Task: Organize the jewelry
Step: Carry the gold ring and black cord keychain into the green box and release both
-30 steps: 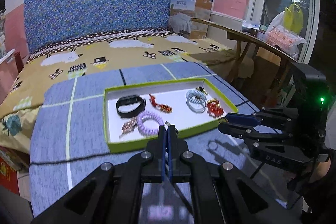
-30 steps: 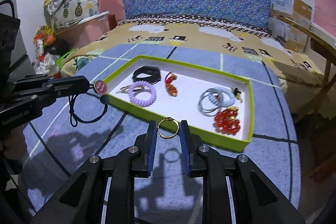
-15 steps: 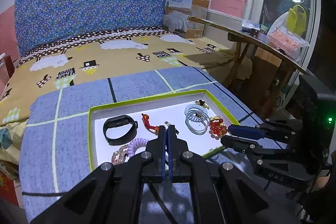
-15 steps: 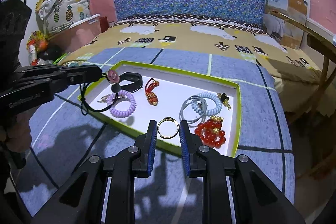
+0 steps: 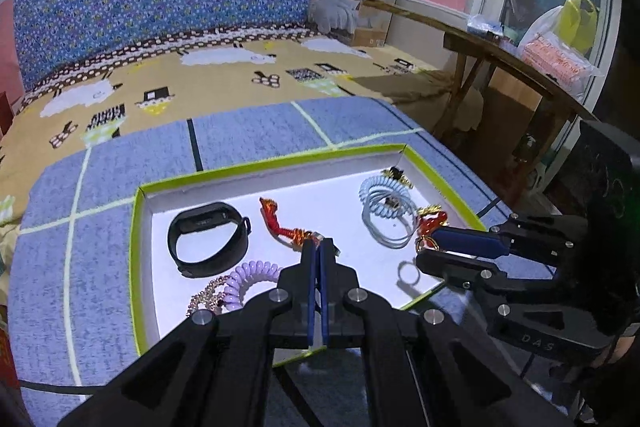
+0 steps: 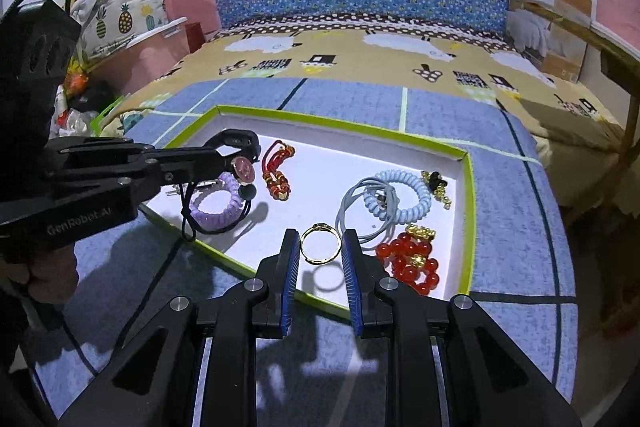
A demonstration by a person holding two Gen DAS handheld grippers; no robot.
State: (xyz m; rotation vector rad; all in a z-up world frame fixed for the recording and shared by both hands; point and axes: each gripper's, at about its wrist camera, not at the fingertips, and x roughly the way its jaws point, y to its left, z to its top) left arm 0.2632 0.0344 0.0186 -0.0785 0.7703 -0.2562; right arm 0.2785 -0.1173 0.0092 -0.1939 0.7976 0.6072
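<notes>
Looking from the left wrist, the left gripper (image 5: pixel 318 255) has its jaws pressed together above the green-edged tray (image 5: pixel 138 267), over the purple coil (image 5: pixel 244 277); what it holds is not visible here.

From the right wrist, the same gripper pinches a black cord with a pink charm (image 6: pixel 244 169) over the tray's left part. The right gripper (image 6: pixel 320 251) clamps a gold ring (image 6: pixel 319 247) just over the near rim, beside the red beads (image 6: pixel 408 261).

Both pieces are being delivered, I think. Next, each must go lower, then release onto free white floor.
</notes>
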